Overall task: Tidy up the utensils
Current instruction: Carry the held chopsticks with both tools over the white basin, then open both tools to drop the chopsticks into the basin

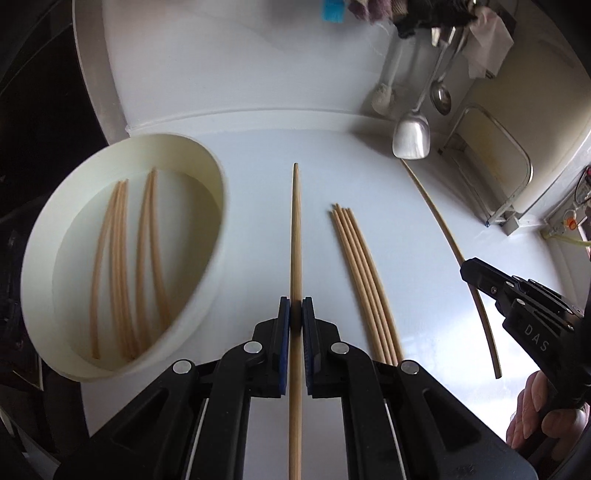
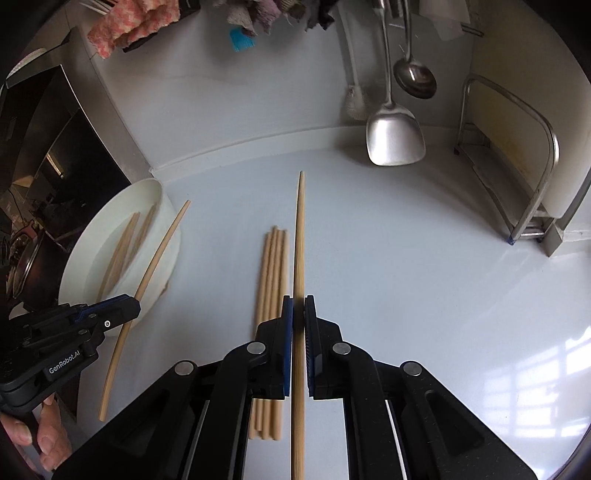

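Observation:
My left gripper (image 1: pixel 296 306) is shut on a wooden chopstick (image 1: pixel 296 229) and holds it above the white counter, just right of a white oval tub (image 1: pixel 207 162) with several chopsticks (image 1: pixel 122 258) in it. My right gripper (image 2: pixel 298 304) is shut on another chopstick (image 2: pixel 300 236). A bundle of several chopsticks (image 2: pixel 272 280) lies on the counter just left of it; the bundle also shows in the left wrist view (image 1: pixel 364 280). The left gripper (image 2: pixel 125 306) with its chopstick (image 2: pixel 147 273) shows in the right wrist view by the tub (image 2: pixel 166 221). The right gripper (image 1: pixel 471 271) with its chopstick (image 1: pixel 443 229) shows in the left wrist view.
A steel spatula (image 2: pixel 395 136) and ladle (image 2: pixel 413 79) hang at the back wall beside a white brush (image 2: pixel 356 103). A metal rack with a cutting board (image 2: pixel 517 147) stands at the right. A dark stove hood (image 2: pixel 55 129) is at the left. Cloths (image 2: pixel 129 26) hang above.

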### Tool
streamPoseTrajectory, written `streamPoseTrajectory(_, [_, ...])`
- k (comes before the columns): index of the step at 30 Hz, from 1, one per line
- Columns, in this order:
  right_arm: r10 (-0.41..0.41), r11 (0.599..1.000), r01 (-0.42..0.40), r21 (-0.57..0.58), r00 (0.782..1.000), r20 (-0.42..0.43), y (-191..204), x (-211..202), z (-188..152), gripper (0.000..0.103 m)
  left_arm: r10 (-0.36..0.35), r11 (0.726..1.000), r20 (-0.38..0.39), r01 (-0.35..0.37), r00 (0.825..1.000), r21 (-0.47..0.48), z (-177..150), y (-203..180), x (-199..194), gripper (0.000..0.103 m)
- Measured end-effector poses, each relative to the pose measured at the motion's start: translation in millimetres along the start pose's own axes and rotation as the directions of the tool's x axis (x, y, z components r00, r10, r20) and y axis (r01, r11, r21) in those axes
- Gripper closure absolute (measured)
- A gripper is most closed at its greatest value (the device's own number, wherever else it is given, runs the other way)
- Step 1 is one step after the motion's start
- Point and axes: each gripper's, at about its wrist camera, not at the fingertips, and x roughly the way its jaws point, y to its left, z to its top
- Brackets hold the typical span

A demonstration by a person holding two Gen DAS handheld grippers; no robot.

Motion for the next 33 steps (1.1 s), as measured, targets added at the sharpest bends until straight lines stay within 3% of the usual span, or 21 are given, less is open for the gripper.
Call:
streamPoseTrajectory(4, [0.036,0.999,-0.036,-0.025,0.999,0.030,42.8,-4.9,21.1,0.097,0.043,0.997,0.039,-0.040,0.998,-0.058,19.7,49.5,-21.0,0.096])
streamPoseTrajectory(9, [0.096,0.992,-0.094,-0.080,0.995,0.023,110.2,17.6,45.9,0.097,0.097,0.987,0.049,-0.090,0.994,-0.131,36.5,113.4,-27.5,0.096])
streamPoseTrajectory(13, [0.154,0.982,-0.155,-0.110,0.988,-0.015,162.1,47.5,62.8,0.097,0.119,0.980,0.033,-0.113,0.992,-0.161,40.5,155.6,-21.5,0.096])
streamPoseTrajectory(18, [0.150,0.973,-0.164,-0.162,0.984,-0.095,216.3,89.8,69.6,0.097,0.123,0.979,-0.015,-0.124,0.992,-0.164,42.3,192.1,-0.8,0.096])
streamPoseTrajectory(24, [0.104,0.973,-0.139,-0.182,0.977,-0.189,244.7,133.1,65.4,0.097,0.084,0.984,-0.066,-0.093,0.994,-0.152,46.4,206.9,26.0,0.096])
streamPoseTrajectory(33, [0.045,0.980,-0.090,-0.176,0.968,-0.247,252.4,162.7,64.3,0.097,0.059,0.987,-0.113,-0.076,0.992,-0.144,49.7,216.2,54.1,0.095])
